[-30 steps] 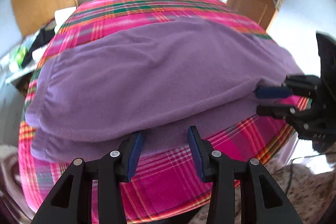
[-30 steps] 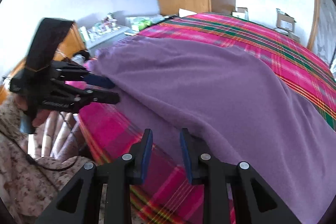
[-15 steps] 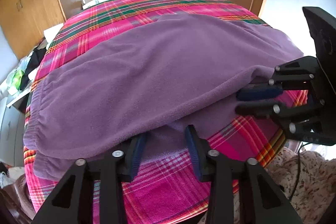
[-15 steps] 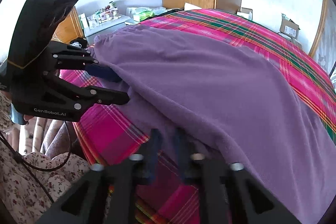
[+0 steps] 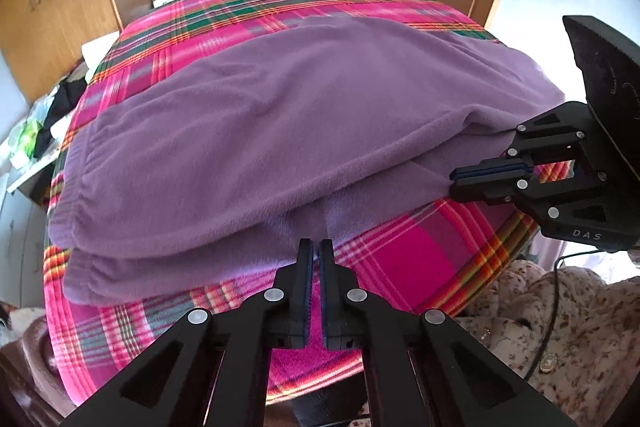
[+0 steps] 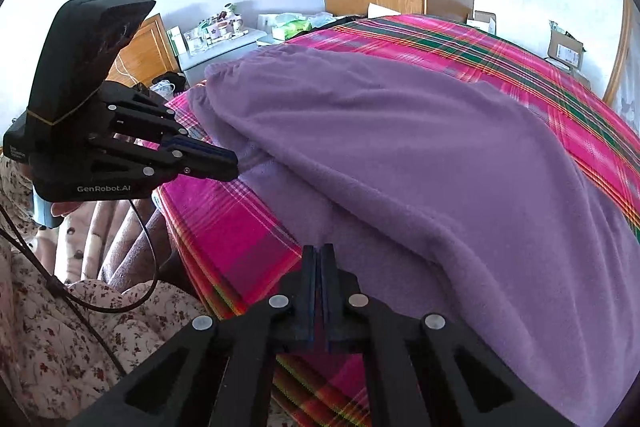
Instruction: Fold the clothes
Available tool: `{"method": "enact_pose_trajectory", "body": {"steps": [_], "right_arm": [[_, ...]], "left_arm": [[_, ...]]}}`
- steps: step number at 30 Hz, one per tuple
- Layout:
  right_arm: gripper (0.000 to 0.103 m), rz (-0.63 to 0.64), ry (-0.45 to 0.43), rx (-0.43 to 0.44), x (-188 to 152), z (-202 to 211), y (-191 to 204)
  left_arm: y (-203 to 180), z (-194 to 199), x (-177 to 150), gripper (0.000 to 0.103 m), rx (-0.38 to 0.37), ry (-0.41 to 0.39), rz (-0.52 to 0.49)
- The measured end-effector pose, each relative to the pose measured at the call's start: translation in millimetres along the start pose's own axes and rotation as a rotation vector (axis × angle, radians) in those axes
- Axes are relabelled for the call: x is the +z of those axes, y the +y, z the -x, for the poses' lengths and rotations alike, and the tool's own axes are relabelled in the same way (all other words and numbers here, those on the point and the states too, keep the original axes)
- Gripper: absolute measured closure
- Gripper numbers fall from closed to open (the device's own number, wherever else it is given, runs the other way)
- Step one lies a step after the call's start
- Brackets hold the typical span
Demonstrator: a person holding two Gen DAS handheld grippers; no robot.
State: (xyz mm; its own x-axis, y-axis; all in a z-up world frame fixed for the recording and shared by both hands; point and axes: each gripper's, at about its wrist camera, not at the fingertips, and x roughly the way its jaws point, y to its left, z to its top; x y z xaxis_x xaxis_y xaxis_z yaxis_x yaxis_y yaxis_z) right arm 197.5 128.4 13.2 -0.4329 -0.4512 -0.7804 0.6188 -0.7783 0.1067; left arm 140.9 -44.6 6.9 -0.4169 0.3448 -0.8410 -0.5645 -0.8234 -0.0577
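The left gripper (image 5: 315, 247) has its fingers (image 5: 304, 267) pressed together on the near edge of the purple fleece garment (image 5: 280, 131), pinching the lower layer where it meets the plaid bedspread (image 5: 400, 255). The right gripper (image 6: 319, 251) is likewise clamped, its fingers (image 6: 329, 267) closed on the same near edge further along; from the left wrist view the cloth puckers into its tips (image 5: 456, 181). The garment lies folded in two layers across the bed, its gathered waistband toward the left gripper's side, both grippers at the edge nearest the person in the floral sleeve (image 6: 60, 327). A second ago both pairs of fingers stood apart beside the hem; they have since shut on it, hardly shifting place.
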Motion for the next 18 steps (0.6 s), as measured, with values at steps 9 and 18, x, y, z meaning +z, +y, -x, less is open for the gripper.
{"method": "enact_pose_trajectory", "body": {"steps": [9,18], "right_arm": [[0.101,0.026,-0.002,0.114,11.4,20.1,0.6],[0.095,-0.122,-0.033,0.003,40.4,5.9,-50.2]], "left_arm": [[34.4,10.2,-7.7,0.100,-0.005,-0.002,0.160],[70.9,41.7,-0.3,0.097,-0.008,-0.140,0.306]]}}
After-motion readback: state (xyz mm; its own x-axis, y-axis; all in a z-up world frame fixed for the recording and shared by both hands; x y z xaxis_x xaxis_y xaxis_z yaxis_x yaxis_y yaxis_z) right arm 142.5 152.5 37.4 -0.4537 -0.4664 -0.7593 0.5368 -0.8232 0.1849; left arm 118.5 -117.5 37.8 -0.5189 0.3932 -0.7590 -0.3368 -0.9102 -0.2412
